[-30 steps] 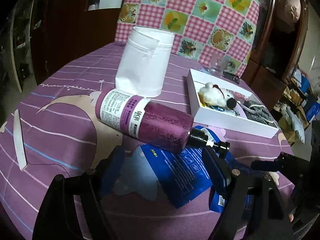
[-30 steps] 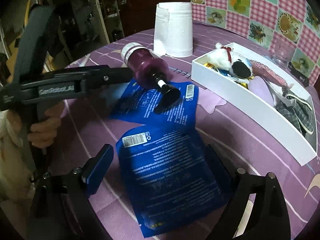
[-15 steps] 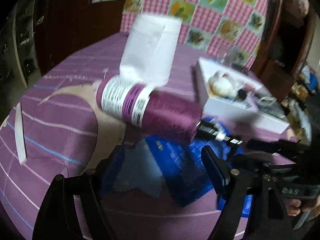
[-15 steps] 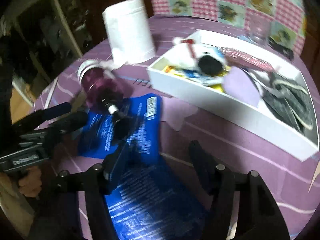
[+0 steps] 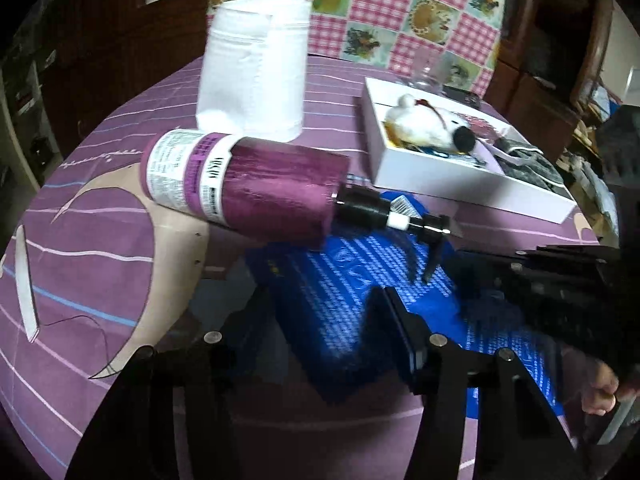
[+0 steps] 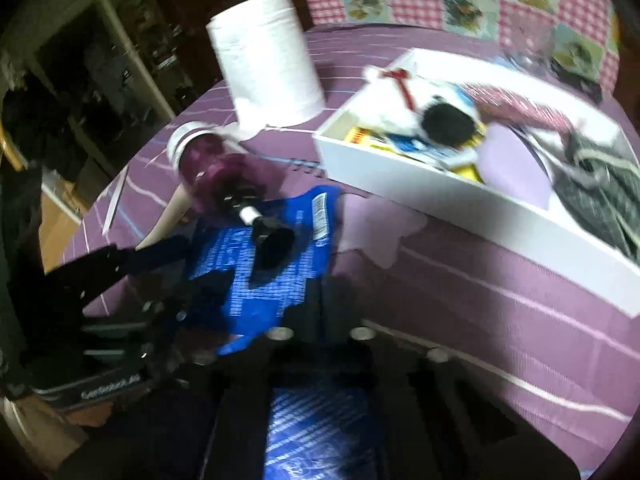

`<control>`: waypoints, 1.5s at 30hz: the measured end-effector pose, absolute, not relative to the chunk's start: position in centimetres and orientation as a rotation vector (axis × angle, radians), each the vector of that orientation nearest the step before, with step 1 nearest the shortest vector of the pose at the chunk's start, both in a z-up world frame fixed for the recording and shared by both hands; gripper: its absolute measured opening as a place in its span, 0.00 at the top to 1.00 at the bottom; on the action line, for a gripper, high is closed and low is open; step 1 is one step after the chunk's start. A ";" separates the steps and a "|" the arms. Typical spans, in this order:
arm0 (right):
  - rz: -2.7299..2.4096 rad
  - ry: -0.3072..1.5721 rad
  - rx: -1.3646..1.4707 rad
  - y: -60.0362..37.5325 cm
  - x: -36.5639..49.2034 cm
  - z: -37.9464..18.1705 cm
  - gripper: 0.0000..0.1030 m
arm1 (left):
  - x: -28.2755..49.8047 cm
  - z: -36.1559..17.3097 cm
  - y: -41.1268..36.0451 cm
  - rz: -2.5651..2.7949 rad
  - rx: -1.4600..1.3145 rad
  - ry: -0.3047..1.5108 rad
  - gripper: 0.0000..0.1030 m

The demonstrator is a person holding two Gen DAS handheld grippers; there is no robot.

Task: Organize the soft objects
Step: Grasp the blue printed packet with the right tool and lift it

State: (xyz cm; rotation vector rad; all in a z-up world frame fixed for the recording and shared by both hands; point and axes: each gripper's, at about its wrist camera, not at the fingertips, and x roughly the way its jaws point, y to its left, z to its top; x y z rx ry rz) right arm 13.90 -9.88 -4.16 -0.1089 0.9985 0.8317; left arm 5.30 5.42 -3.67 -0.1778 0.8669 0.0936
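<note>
1. The table, covered by a purple striped cloth [image 5: 120,240], carries all the items noted below.
2. Two blue printed pouches lie flat near the front edge. The far pouch [image 5: 360,276] sits partly under the pump bottle; the near pouch [image 6: 320,412] lies closer to the person and overlaps it.
3. The left gripper [image 5: 320,320] hangs low over the far pouch. Its fingers stand moderately apart, one on each side of the pouch's near edge. Contact with the pouch cannot be confirmed; the picture is blurred there.
4. The right gripper [image 6: 320,304] is down at the two pouches where they overlap. Its fingers appear drawn close together, with blue pouch material showing at and below them. Whether they are pinching a pouch cannot be told through the motion blur.
5. A purple pump bottle [image 5: 244,192] lies on its side, its black nozzle resting across the far pouch.
6. A white paper roll [image 5: 252,72] stands upright just behind the bottle.
7. A white tray [image 5: 460,184] sits to the right of the bottle, apart from the pouches. It holds a white plush toy [image 5: 424,126] with a black patch, a lilac piece and grey fabric [image 6: 600,196], along with some yellow and blue packets.
8. A pink checked cloth [image 5: 400,8] hangs behind the table.
</note>
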 end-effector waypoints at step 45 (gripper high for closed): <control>0.858 1.243 0.411 -14.9 16.2 -6.1 0.90 | 5.4 -3.5 2.6 -0.010 -0.096 0.882 0.45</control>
